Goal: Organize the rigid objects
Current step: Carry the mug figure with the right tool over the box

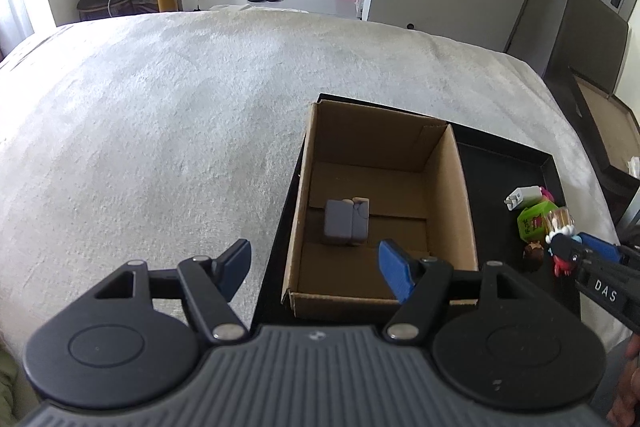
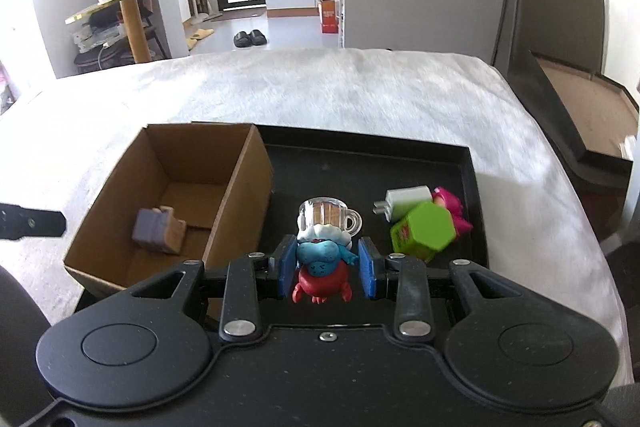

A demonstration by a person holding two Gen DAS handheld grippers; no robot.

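A brown cardboard box stands at the left of a black tray on the bed. A small grey and tan block lies inside the box. My left gripper is open and empty, over the box's near left corner. My right gripper has its blue pads on either side of a blue and red figurine with a beer mug; a narrow gap shows on the right side. It is over the tray.
On the tray's right lie a white charger plug, a green hexagonal box, a pink toy and a small brown figure. A white blanket covers the bed. A dark open box stands off the bed at right.
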